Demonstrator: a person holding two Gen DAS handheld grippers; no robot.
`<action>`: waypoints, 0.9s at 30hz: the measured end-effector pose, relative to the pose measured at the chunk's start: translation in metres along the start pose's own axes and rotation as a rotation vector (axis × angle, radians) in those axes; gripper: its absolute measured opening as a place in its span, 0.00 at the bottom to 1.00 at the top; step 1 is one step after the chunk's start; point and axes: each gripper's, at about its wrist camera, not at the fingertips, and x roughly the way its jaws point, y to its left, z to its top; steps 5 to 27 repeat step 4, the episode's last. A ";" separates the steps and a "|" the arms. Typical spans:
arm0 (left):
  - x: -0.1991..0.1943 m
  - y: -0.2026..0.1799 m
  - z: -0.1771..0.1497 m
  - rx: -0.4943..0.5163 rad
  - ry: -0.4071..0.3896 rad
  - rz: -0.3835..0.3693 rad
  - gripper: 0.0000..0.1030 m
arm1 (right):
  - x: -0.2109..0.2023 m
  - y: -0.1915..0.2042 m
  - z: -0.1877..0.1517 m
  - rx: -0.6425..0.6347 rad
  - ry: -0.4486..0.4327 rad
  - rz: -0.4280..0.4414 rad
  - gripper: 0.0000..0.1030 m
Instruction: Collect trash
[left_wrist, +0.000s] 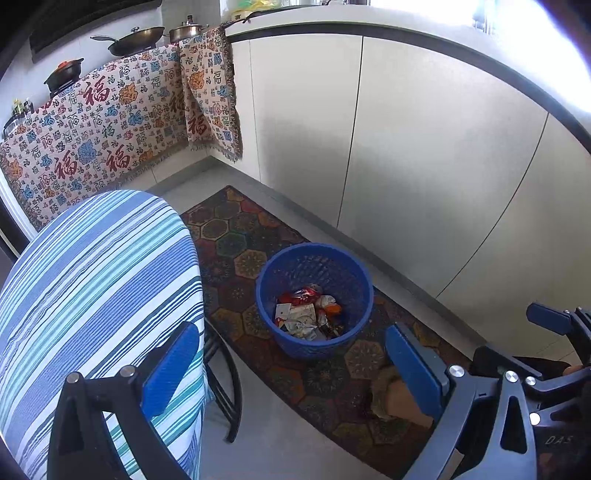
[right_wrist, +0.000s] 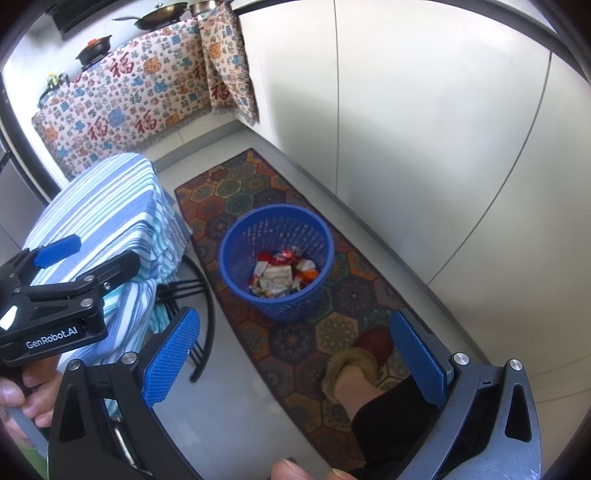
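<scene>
A blue mesh waste basket (left_wrist: 352, 284) stands on a patterned rug (left_wrist: 236, 236) on the kitchen floor; it also shows in the right wrist view (right_wrist: 236, 236). Crumpled wrappers and paper trash (left_wrist: 306, 312) lie at its bottom, also seen in the right wrist view (right_wrist: 282, 273). My left gripper (left_wrist: 291, 369) is open and empty, held above and in front of the basket. My right gripper (right_wrist: 295, 358) is open and empty, also above the rug short of the basket. The left gripper also shows at the left edge of the right wrist view (right_wrist: 88, 254).
A table with a blue striped cloth (left_wrist: 92, 295) stands left of the basket, over black curved legs (right_wrist: 207, 295). White cabinet doors (left_wrist: 406, 147) run along the right. A patterned cloth (left_wrist: 110, 129) hangs over the far counter with pans (left_wrist: 136, 38). The person's slippered foot (right_wrist: 365, 350) is on the rug.
</scene>
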 end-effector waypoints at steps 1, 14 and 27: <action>-0.001 0.000 0.000 -0.003 -0.005 0.000 1.00 | 0.000 0.000 0.000 0.001 0.001 0.000 1.00; -0.004 0.001 0.000 0.001 -0.009 0.004 1.00 | 0.001 0.000 0.001 0.000 0.005 -0.003 1.00; -0.004 0.001 0.000 0.001 -0.009 0.004 1.00 | 0.001 0.000 0.001 0.000 0.005 -0.003 1.00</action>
